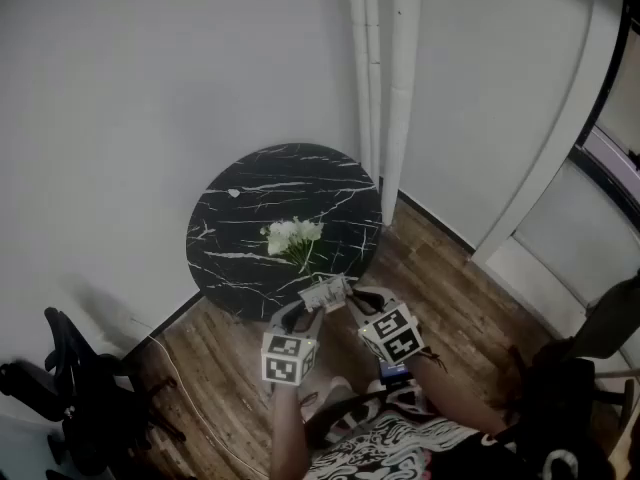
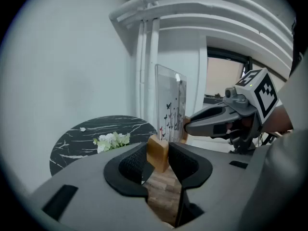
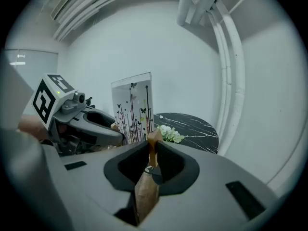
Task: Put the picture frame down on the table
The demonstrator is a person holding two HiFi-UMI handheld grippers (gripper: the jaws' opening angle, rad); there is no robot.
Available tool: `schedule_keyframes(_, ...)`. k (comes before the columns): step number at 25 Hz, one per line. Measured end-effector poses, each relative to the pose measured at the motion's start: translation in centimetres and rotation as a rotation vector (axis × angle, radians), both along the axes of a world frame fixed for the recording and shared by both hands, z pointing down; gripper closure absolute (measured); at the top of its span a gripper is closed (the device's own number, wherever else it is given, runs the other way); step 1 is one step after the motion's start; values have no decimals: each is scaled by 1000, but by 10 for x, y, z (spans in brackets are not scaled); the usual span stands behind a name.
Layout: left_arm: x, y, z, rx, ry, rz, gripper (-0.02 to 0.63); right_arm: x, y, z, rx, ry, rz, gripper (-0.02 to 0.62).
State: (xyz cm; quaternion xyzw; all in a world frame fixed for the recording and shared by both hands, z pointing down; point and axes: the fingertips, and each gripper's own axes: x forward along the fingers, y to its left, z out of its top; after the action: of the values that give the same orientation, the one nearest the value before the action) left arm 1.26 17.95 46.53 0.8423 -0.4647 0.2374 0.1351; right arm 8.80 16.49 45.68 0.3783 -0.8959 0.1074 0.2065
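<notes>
The picture frame [image 1: 325, 293], a clear pane printed with butterflies and stems on a wooden base, hangs between both grippers just off the near rim of the round black marble table [image 1: 250, 188]. My left gripper [image 1: 308, 309] is shut on one wooden end of the base [image 2: 158, 154], and the pane [image 2: 171, 105] stands upright beyond it. My right gripper [image 1: 353, 302] is shut on the other wooden end [image 3: 154, 143]. In the right gripper view the pane [image 3: 132, 107] rises at the left, with the left gripper [image 3: 113, 129] beside it.
White flowers [image 1: 293, 236] lie near the middle of the table, also seen as flowers [image 2: 111, 140] and flowers [image 3: 169, 134]. White pipes [image 1: 385, 68] run up the wall behind the table. A black office chair [image 1: 60, 388] stands at the lower left on the wooden floor.
</notes>
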Motion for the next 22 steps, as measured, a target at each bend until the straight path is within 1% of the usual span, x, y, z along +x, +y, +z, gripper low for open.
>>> schedule_keyframes(5,3,-3,2,8,1,-4,457,2,-3,2,18,-1,-12,538)
schedule_keyframes(7,4,-4,0,11,28,-12,457,3,-4,0,24,-4,-9,538)
schedule_keyframes(9,4,-4,-2,12,79,-29,456,4,-4,-1,22,-11,-8,538)
schedule_keyframes(11,4,-4,-3,12,101,-39,456,4,-2,-1,17,-16,-7,538)
schedule_keyframes(16,7,-1,-3,5,95,-42,456,7,1,-1,10,-6,-3,538)
schedule_keyframes(22,8,7,-1,2,91,-52,456,8,9,1,-3,-24,-15,538)
